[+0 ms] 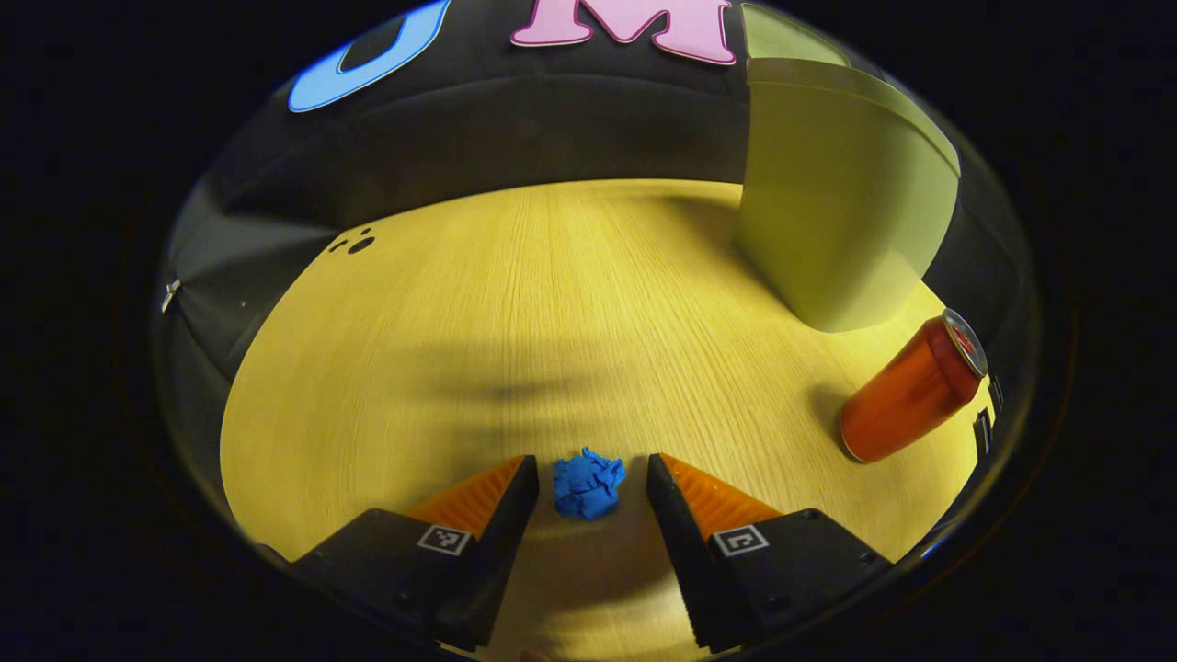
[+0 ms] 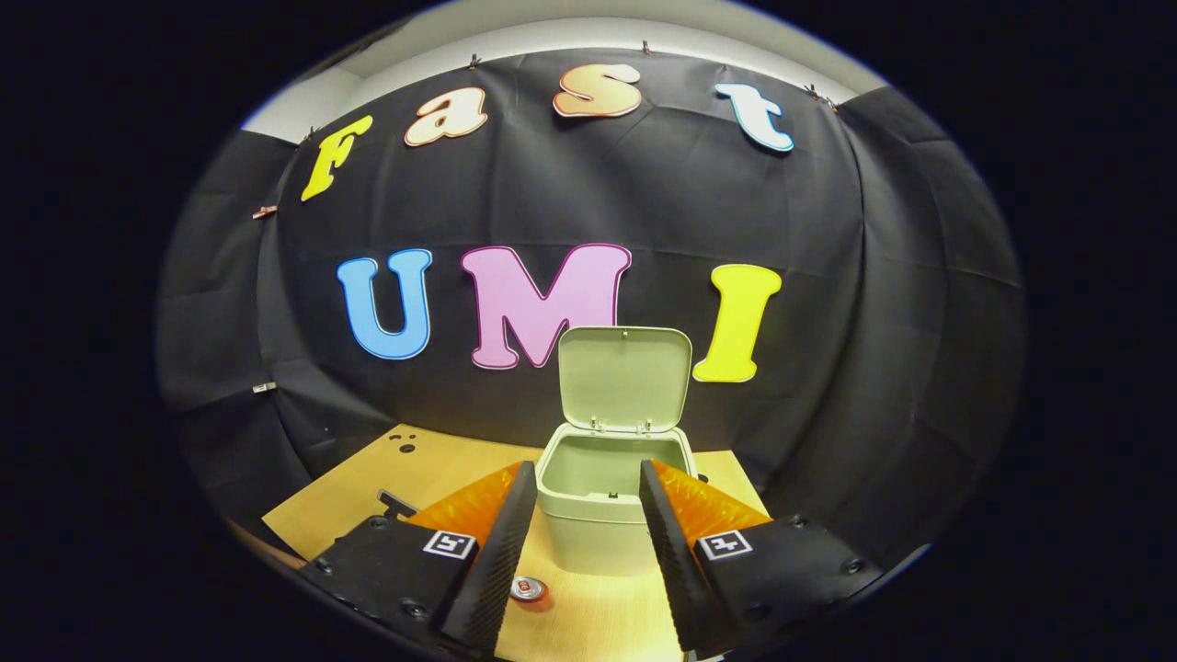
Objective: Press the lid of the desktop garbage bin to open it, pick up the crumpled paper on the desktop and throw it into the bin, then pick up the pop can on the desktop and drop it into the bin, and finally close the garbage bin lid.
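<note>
In the left gripper view, the left gripper [image 1: 590,478] spreads around the crumpled paper [image 1: 588,485] on the desk [image 1: 414,349]; rightward the bin [image 1: 841,211], then the pop can [image 1: 910,391] near the desk's right edge. In the right gripper view, the right gripper [image 2: 581,487] stands apart before the bin's raised lid [image 2: 625,377]; what can be seen of the inside looks bare.

Crumpled paper [image 1: 588,485] lies before bin [image 1: 841,198], can [image 1: 910,388] seemingly right.

Each of the left gripper [image 1: 590,478] and the right gripper [image 2: 581,483] is built as two wedge-shaped fingers with ribbed inner faces, mounted on black blocks dotted with screws and marked with small square black-and-white tags.
</note>
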A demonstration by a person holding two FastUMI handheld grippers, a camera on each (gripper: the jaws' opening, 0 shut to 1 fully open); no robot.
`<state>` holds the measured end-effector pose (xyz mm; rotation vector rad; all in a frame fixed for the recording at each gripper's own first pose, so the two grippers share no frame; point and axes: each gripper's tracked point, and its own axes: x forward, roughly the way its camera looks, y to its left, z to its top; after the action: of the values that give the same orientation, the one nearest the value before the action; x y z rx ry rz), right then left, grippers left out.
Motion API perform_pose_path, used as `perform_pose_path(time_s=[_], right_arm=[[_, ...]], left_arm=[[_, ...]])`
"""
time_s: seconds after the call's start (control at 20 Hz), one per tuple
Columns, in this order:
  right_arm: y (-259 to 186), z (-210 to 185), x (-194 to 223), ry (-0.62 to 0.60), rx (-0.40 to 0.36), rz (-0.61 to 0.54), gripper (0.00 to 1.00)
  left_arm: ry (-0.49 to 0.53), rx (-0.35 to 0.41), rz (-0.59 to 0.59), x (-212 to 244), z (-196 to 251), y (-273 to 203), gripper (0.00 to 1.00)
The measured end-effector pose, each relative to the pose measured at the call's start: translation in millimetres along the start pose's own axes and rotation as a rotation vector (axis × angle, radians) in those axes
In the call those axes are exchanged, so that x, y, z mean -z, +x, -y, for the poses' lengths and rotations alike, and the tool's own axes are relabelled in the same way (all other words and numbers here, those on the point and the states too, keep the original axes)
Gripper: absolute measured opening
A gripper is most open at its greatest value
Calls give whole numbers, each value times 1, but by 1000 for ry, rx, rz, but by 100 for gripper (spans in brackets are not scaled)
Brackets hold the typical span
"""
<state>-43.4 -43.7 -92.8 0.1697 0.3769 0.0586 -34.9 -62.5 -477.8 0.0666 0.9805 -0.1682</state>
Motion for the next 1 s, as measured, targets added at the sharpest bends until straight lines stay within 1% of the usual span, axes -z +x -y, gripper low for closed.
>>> perform_pose_path(time_s=[0.15, 0.2, 0.3, 0.35, 0.45, 0.55, 0.6, 0.7, 0.85, 0.9, 1.0], right_arm=[[2, -4, 0, 9, -10, 0, 72], [2, -4, 0, 13, -11, 1, 72], [2, -5, 0, 19, -15, 1, 72], [1, -5, 1, 19, -16, 1, 72], [-2, -3, 0, 18, -15, 3, 72], [-3, 0, -1, 20, -13, 5, 72], [-3, 1, -1, 23, -11, 5, 72], [-5, 4, -1, 29, -9, 7, 72], [-5, 5, -1, 40, -18, 13, 72], [-4, 5, 0, 44, -21, 14, 72], [-3, 8, -1, 54, -20, 18, 72]], left_arm=[[30, 21, 15, -1, 3, 2, 81], [40, 32, 22, -2, 5, 1, 78], [46, 35, 33, -3, 7, 2, 63], [52, 31, 29, -1, 5, 2, 62], [44, 49, 31, -7, 3, -3, 43], [23, 103, 55, -16, 8, -9, 40], [14, 124, 78, -25, 10, -16, 40], [15, 143, 147, -50, 11, -34, 40], [17, 169, 261, -98, 18, -68, 40], [17, 175, 302, -115, 20, -81, 41], [27, 191, 389, -152, 28, -109, 40]])
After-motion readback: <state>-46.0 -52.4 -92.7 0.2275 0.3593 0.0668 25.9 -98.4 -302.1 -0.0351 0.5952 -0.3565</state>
